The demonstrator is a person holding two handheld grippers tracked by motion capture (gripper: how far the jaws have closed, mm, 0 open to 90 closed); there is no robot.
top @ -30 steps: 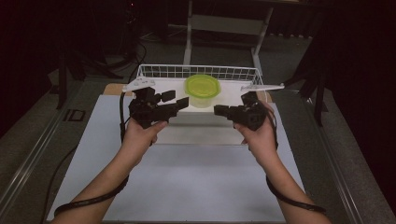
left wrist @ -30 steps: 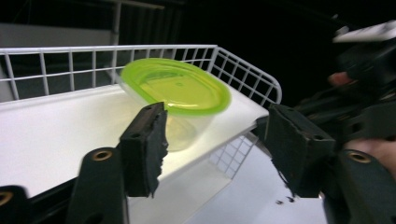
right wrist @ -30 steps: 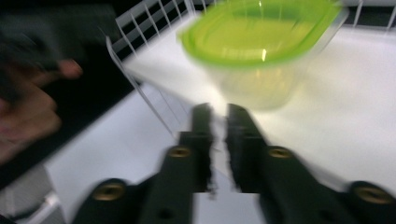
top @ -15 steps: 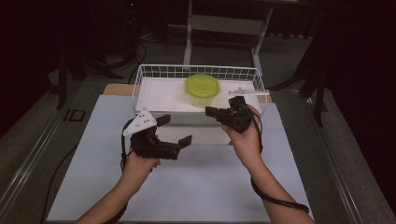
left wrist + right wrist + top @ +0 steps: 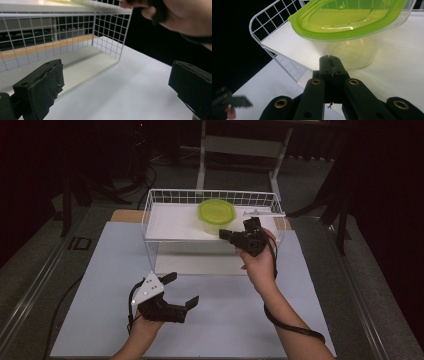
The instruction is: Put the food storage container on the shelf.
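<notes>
A white wire rack [image 5: 160,215] stands in the upper middle of the high view, on the pale table [image 5: 100,270]. On its white upper shelf sits a clear tub with a lime-green lid [image 5: 216,215], a little right of the shelf's centre. The lid is on; through the clear wall in the right gripper view the tub [image 5: 352,32] looks empty, though glare hides part of the inside. The lower shelf [image 5: 82,65] of the rack, seen through the mesh in the left gripper view, is bare white board.

The right gripper [image 5: 231,236] is at the front edge of the upper shelf, just below and right of the tub in the high view. Its jaws are pressed together with nothing between them, and in its own view the joined tips [image 5: 332,65] point at the foot of the tub, near it; whether they touch it I cannot tell.

The left gripper [image 5: 181,290] is low in the lower left of the high view, over the table and well apart from the tub. Its jaws have just been opening and now stand wide, with only table between the pads [image 5: 47,85].
</notes>
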